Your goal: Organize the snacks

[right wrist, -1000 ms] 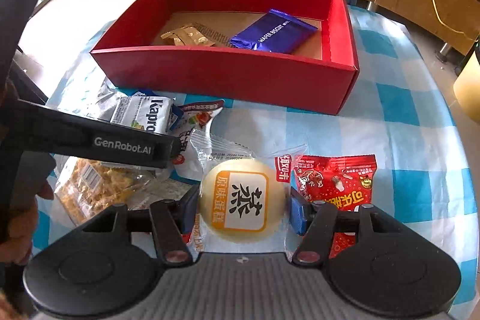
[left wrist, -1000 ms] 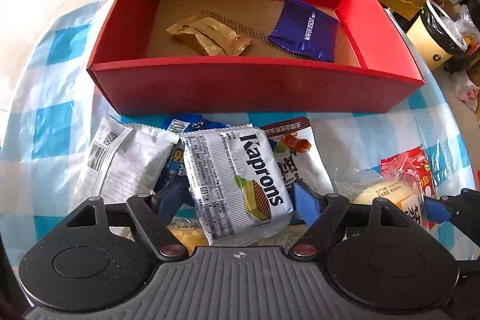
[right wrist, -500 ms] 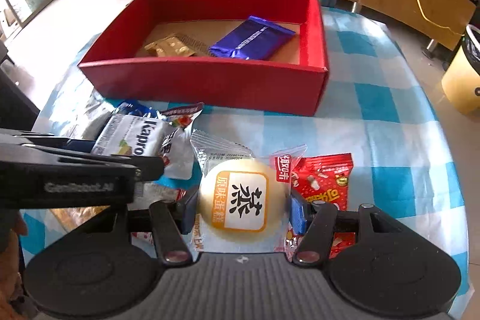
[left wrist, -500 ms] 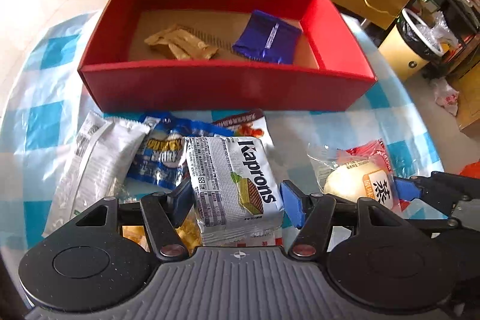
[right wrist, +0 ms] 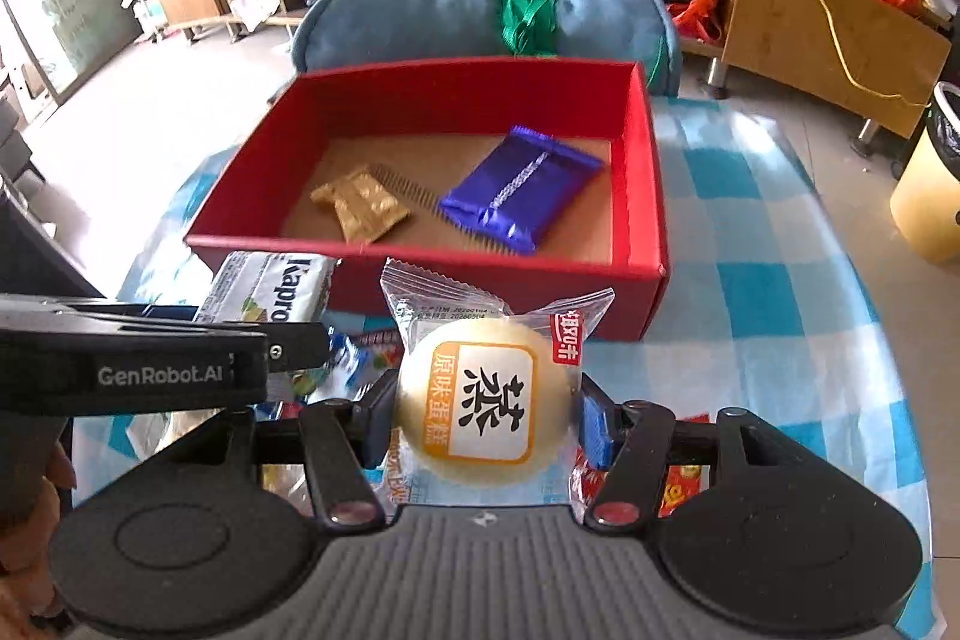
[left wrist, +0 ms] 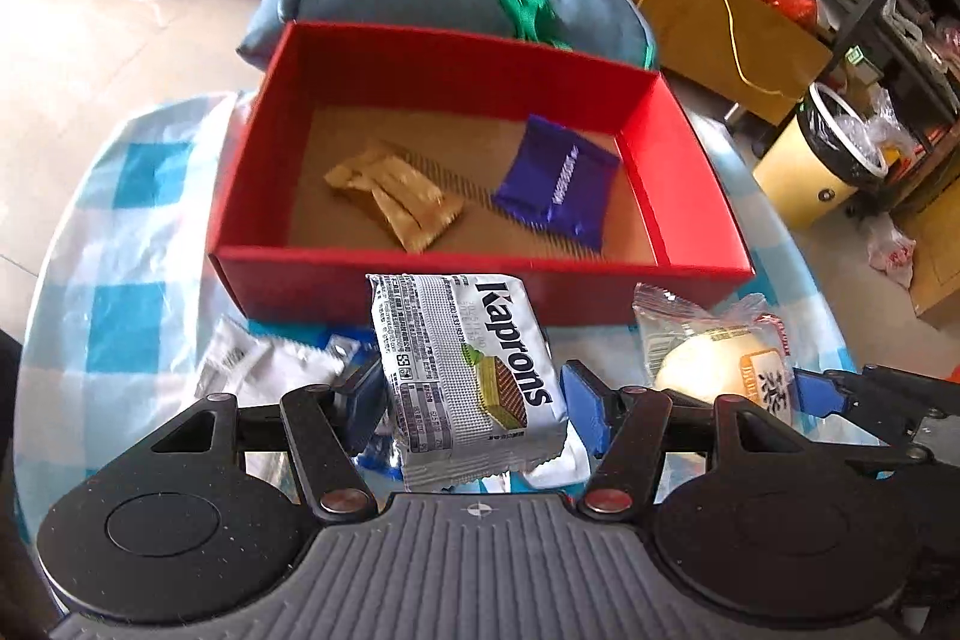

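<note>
My left gripper [left wrist: 471, 400] is shut on a silver Kaprons wafer pack [left wrist: 462, 376] and holds it above the table, in front of the red box [left wrist: 540, 286]. My right gripper [right wrist: 486, 412] is shut on a round yellow steamed-cake pack [right wrist: 486, 400], also lifted before the red box [right wrist: 498, 274]. The box holds a purple wafer pack [left wrist: 558, 184] and tan snack packets [left wrist: 399, 202]; both show in the right wrist view too, purple [right wrist: 519, 190] and tan [right wrist: 360, 208]. The cake pack [left wrist: 720, 370] shows at the right of the left wrist view.
Several loose snack packs lie on the blue-checked tablecloth [left wrist: 126, 316] under the grippers, among them a white pack [left wrist: 252, 364] and a red pack [right wrist: 684, 478]. A blue cushion [right wrist: 420, 16] lies behind the box. A yellow bin [left wrist: 822, 160] stands on the floor at the right.
Both grippers have risen from the table with their packs and drawn back, so the red box looks smaller and farther. The snack pile now lies below them.
</note>
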Tool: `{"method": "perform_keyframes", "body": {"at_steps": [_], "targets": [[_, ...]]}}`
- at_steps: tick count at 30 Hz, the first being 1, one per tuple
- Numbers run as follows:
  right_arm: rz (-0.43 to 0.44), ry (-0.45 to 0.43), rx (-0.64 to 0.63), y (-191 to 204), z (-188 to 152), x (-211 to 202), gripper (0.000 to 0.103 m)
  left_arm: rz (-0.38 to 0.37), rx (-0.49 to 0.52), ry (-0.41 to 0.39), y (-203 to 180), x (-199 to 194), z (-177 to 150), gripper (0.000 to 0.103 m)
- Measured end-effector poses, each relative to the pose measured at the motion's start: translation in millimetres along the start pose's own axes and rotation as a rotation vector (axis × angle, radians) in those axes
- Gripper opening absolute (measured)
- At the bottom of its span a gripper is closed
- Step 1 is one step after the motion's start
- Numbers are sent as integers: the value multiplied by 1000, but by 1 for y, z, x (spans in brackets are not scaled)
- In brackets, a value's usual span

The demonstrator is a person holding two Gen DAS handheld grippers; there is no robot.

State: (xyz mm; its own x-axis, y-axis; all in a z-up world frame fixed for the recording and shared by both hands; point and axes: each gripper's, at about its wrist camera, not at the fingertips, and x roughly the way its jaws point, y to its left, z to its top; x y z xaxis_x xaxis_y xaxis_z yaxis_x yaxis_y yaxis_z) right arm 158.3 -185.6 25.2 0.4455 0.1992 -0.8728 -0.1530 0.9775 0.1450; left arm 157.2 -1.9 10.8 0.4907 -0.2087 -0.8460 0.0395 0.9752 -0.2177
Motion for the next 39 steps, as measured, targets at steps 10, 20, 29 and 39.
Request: {"method": "perform_keyframes", "body": {"at_steps": [10, 20, 29, 39], "targets": [[-16, -19, 19, -4, 12, 4, 53, 8, 0, 3, 0, 7, 12, 52], [-38, 11, 43, -17, 6, 9, 53, 46, -17, 107, -5, 51, 8, 78], [-44, 38, 55, -24, 4, 15, 53, 127, 47, 120, -23, 77, 8, 88], [-57, 32, 57, -24, 5, 14, 53, 65, 39, 123, -15, 61, 12, 62]]}}
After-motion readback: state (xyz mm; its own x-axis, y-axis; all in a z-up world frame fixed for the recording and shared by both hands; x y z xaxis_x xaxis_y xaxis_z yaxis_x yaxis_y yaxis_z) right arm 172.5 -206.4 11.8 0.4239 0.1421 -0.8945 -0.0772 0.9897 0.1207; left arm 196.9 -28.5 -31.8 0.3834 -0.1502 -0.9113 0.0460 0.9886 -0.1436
